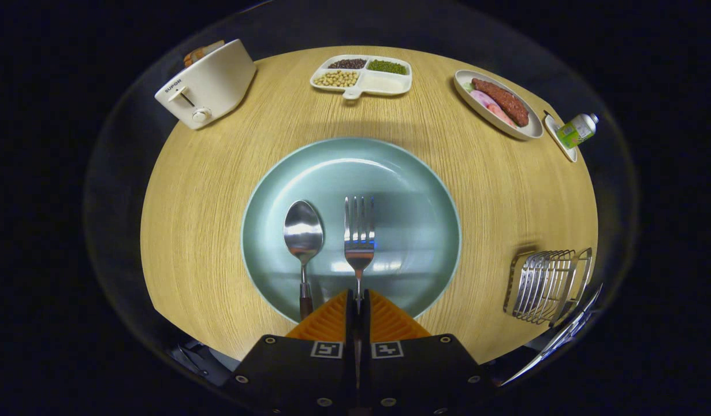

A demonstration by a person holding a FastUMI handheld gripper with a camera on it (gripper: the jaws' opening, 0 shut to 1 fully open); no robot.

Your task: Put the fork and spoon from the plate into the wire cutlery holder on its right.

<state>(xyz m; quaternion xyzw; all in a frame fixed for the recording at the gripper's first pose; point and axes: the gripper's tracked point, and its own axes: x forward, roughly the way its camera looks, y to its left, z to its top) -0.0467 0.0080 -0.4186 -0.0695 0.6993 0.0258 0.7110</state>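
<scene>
Fork (359, 240) on the plate (416, 190), just right of the spoon (303, 237), its handle clamped between the closed orange fingers of the hand-held gripper (358, 306) — lift straight up, keeping it level, then carry right of the plate to the wire cutlery holder (548, 284) on the tabletop (205, 190).

Gripper (358, 303) camera looks steeply down, close over the plate (424, 190), facing across the table (205, 202).
</scene>
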